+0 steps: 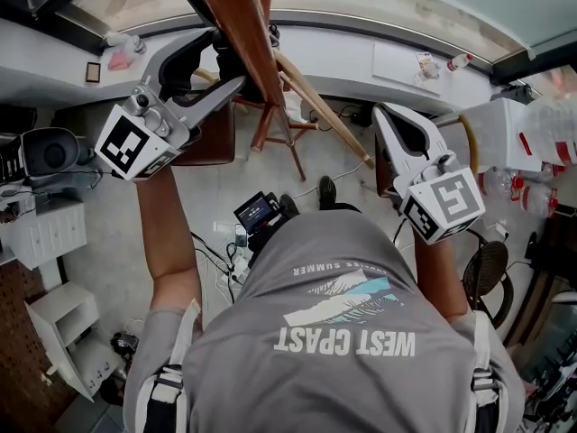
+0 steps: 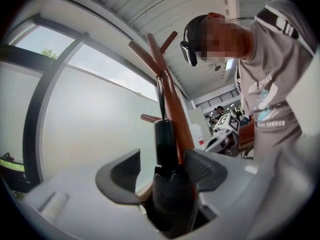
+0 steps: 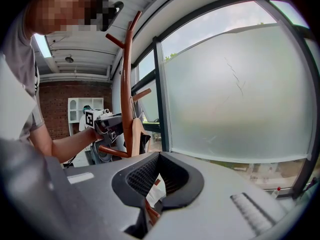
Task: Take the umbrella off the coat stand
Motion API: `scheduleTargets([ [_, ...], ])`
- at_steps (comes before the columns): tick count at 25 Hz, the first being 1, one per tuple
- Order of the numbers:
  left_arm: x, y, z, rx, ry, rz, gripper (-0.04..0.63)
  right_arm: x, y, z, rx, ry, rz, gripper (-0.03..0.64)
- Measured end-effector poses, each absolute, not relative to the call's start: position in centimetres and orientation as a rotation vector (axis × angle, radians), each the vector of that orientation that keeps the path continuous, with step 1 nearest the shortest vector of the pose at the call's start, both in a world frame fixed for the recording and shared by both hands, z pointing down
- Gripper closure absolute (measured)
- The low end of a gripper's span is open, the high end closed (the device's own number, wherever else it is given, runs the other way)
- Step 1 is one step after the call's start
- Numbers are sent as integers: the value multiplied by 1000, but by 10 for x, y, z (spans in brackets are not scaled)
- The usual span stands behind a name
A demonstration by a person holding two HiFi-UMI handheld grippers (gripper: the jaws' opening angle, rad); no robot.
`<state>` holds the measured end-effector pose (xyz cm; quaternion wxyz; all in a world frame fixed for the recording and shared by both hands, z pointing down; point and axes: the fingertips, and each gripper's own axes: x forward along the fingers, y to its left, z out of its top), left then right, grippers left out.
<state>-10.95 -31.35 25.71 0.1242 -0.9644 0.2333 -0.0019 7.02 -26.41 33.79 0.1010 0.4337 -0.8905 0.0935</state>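
Coat stand [image 1: 248, 43] — top cut off by the head view's upper edge.

Coat stand [image 1: 245, 34] rises directly ahead of the person, in front of the window [image 2: 95, 114]. At the stand's left side, the left gripper [image 1: 227, 63] has the umbrella [image 2: 165, 139] upright between its parted jaws, the pole just behind it. The right gripper [image 1: 386, 117] hangs to the stand's right, well apart from it, above the floor [image 1: 334, 165].

This looks like a workshop-style test room. Cables [image 1: 209, 255] trail across a tiled floor [image 1: 207, 197], with white shelving [image 1: 59, 323], frosted windows [image 3: 235, 99] and a brick wall [image 3: 50, 109].
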Motion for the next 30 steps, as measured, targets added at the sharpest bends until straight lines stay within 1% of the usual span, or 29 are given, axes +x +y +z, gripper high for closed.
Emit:
scheduleTargets([
  [9, -99, -313, 255, -2815, 412, -10, 332, 77, -268, 344, 1281, -2617, 299, 615],
  [11, -96, -310, 255, -2818, 352, -2, 356, 77, -269, 345, 1280, -2622, 298, 615],
  [13, -95, -308, 258, -2807, 322, -25, 400, 77, -270, 346, 1278, -2620, 297, 615],
  [15, -96, -307, 261, -2800, 316, -52, 400, 77, -270, 346, 1276, -2613, 297, 615],
  [17, -95, -308, 259, -2800, 335, -36, 405, 78, -271, 347, 1275, -2605, 300, 615],
  [18, -93, -309, 257, -2800, 357, -17, 438, 80, -272, 348, 1275, -2603, 301, 615],
  [19, -92, -310, 255, -2801, 382, -3, 446, 81, -272, 349, 1275, -2603, 301, 615],
  [30, -102, -307, 259, -2760, 692, -131, 453, 77, -273, 350, 1249, -2613, 294, 615],
])
